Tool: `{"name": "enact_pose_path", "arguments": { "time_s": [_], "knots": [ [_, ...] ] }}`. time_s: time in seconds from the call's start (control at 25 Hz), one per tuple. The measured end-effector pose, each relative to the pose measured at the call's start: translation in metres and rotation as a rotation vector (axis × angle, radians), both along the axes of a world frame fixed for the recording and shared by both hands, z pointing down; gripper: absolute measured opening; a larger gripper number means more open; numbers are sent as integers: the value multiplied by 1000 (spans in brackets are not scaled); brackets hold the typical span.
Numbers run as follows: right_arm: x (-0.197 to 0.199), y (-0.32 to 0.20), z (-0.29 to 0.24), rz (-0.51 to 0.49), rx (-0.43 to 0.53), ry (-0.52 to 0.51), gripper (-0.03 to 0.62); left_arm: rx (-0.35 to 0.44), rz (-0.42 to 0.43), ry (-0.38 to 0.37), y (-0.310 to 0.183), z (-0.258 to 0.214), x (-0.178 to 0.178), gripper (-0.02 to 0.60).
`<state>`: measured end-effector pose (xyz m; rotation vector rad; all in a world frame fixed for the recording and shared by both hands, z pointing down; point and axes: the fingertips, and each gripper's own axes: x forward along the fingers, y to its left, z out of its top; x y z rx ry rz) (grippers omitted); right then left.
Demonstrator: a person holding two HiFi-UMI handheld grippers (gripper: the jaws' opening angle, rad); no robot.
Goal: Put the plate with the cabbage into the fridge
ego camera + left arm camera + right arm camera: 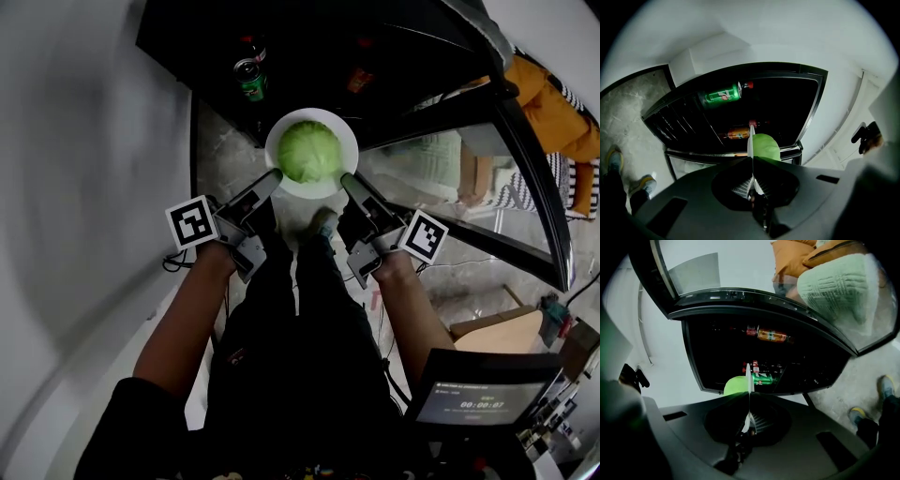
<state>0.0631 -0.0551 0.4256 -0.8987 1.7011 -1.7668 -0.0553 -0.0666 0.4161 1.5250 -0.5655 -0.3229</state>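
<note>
A white plate (pixel 281 131) carries a green cabbage (pixel 310 152) in front of the open, dark fridge (pixel 309 56). My left gripper (pixel 272 178) is shut on the plate's left rim, and my right gripper (pixel 348 181) is shut on its right rim. In the left gripper view the plate (pixel 751 140) shows edge-on between the jaws, with the cabbage (pixel 766 146) to its right. The right gripper view has the same plate (pixel 748 377) edge-on and the cabbage (pixel 736 385) to its left.
A green bottle (pixel 250 82) lies on a fridge shelf at the left, with an orange-labelled bottle (pixel 738 133) inside too. The glass fridge door (pixel 487 178) stands open at the right. My feet (pixel 323 223) stand on the pale floor below the plate. A monitor (pixel 478 398) sits at lower right.
</note>
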Motion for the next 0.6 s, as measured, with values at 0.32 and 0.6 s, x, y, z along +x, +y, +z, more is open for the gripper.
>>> {"name": "enact_pose_path", "arguments": {
  "time_s": [0.32,0.6],
  "knots": [
    [4,12,2,67,-48,27,15,-41,64,36,3,7,6,9],
    [5,12,-3,74,-24,30,15,-22,33,54,5,3,6,9]
  ]
}}
